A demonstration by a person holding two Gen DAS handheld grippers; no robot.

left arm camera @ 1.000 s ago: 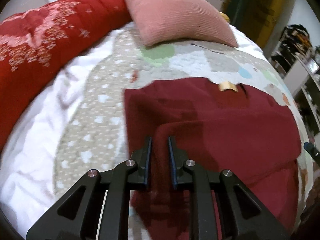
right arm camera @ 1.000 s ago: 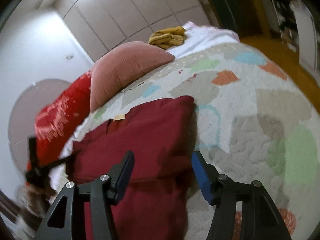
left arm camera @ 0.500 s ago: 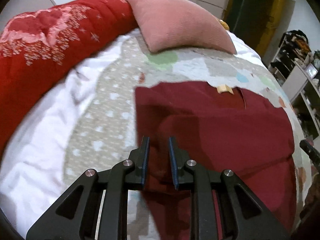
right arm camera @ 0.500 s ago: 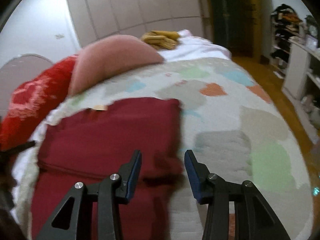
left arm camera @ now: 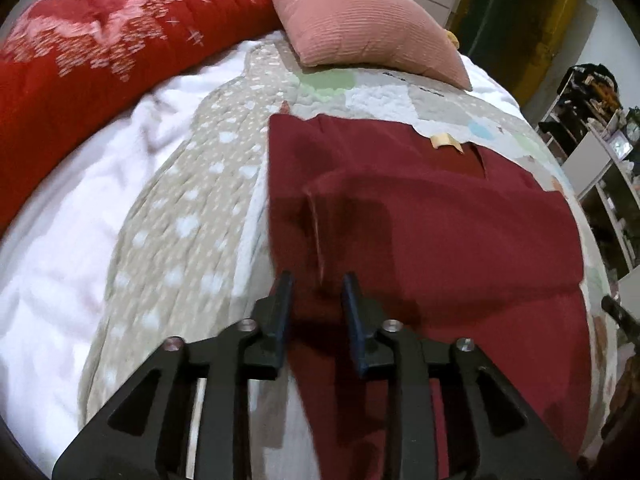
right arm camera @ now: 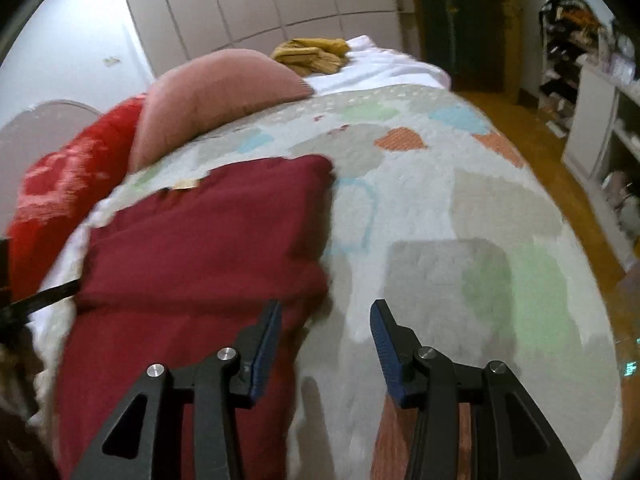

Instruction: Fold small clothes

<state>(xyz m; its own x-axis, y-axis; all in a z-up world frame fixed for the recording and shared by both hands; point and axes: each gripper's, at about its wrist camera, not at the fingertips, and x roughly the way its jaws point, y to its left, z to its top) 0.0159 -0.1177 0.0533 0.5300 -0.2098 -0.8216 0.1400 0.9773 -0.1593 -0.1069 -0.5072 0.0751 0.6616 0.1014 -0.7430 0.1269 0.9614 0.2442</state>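
A dark red garment point(left arm camera: 440, 220) lies flat on the patchwork quilt point(left arm camera: 192, 208), with a tan label point(left arm camera: 446, 142) at its far edge. My left gripper point(left arm camera: 318, 298) hovers over the garment's near left part. Its jaws are opening, and a loose ridge of the red cloth stands between them without being pressed. In the right wrist view the garment point(right arm camera: 208, 240) fills the left side. My right gripper point(right arm camera: 324, 318) straddles its right edge, one finger over red cloth and the other over the quilt point(right arm camera: 460, 220). Its jaws are opening too and grip nothing.
A pink pillow point(left arm camera: 360, 20) and a red blanket point(left arm camera: 100, 52) line the bed's far side, with white sheet point(left arm camera: 60, 220) at the left. A yellow cloth point(right arm camera: 312, 54) lies behind the pillow. Shelves point(right arm camera: 600, 100) and wooden floor point(right arm camera: 532, 140) lie to the right of the bed.
The left jaws, which were pinched on a fold of red cloth, have spread and let it go. The right jaws narrowed, then widened, and that view swung over the garment's right edge.
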